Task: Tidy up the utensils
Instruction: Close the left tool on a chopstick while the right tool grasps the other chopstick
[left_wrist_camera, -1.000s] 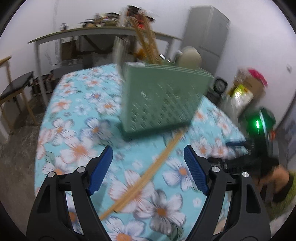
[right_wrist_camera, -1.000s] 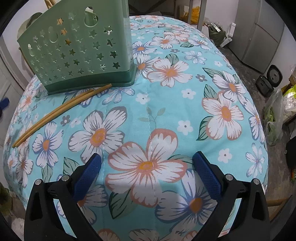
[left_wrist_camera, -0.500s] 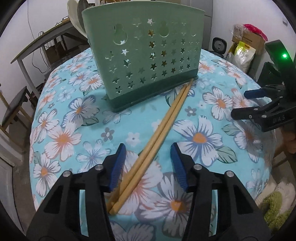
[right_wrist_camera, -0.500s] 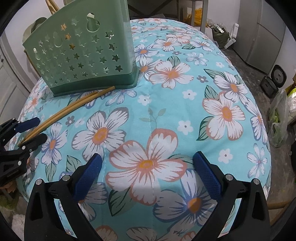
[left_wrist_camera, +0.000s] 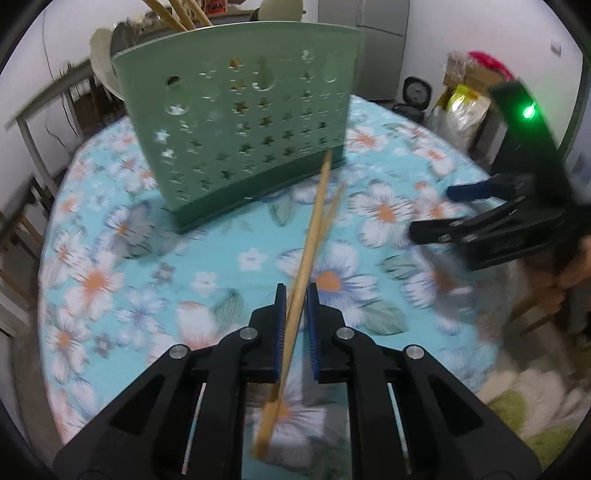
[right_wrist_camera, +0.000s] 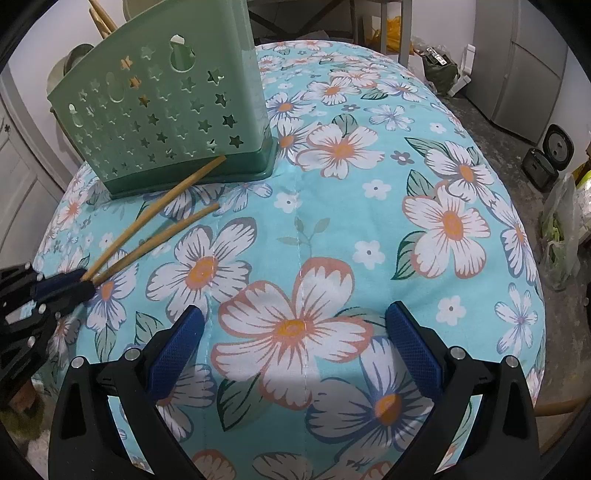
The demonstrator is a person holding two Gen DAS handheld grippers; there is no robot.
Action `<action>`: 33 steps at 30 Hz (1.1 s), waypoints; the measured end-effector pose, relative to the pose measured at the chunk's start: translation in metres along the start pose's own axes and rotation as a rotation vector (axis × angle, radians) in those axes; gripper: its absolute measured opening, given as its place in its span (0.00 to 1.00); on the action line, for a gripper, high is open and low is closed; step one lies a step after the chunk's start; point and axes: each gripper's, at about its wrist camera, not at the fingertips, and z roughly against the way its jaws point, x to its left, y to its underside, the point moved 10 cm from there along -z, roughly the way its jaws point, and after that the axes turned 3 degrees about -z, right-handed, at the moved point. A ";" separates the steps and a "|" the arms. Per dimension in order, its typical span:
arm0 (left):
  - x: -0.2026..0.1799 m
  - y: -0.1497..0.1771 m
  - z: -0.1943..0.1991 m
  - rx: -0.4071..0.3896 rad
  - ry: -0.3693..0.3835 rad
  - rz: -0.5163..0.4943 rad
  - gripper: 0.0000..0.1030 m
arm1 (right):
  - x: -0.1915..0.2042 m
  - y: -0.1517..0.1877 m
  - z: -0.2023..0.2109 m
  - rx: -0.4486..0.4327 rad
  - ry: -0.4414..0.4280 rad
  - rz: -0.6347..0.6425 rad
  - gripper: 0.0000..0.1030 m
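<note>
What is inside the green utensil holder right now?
Wooden sticks poke above the green utensil holder, with pale rounded utensils behind its rim. Its walls hide everything lower.

The left tool (left_wrist_camera: 294, 295), its jaws just closing, pinches two tan wooden chopsticks (left_wrist_camera: 312, 236) before the green star-perforated plastic holder (left_wrist_camera: 236, 122) on the floral-clothed table (left_wrist_camera: 110, 258).

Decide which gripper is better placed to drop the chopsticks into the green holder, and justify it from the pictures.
Left. The left gripper has just been closing on the chopsticks, which point toward the green holder. The right gripper is open, holding nothing, over bare tablecloth.
</note>
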 end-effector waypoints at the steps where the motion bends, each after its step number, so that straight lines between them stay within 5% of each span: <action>1: -0.006 0.000 0.000 0.006 0.034 0.023 0.08 | 0.000 0.000 0.000 -0.001 -0.002 -0.002 0.94; 8: -0.037 -0.006 0.007 -0.025 0.195 0.058 0.08 | -0.001 -0.001 0.002 -0.003 -0.021 -0.017 0.94; 14: -0.042 0.002 -0.001 0.010 0.207 0.044 0.09 | -0.001 -0.003 0.001 -0.005 -0.023 -0.023 0.94; 19: -0.033 -0.007 0.014 -0.045 0.214 0.060 0.24 | 0.000 -0.004 0.001 -0.006 -0.036 -0.030 0.94; 26: 0.002 -0.019 0.024 -0.082 0.108 0.063 0.26 | 0.010 -0.016 0.020 -0.040 -0.131 -0.039 0.88; 33: 0.020 -0.001 0.008 0.005 -0.014 0.005 0.27 | 0.049 -0.026 0.006 0.042 -0.313 -0.125 0.59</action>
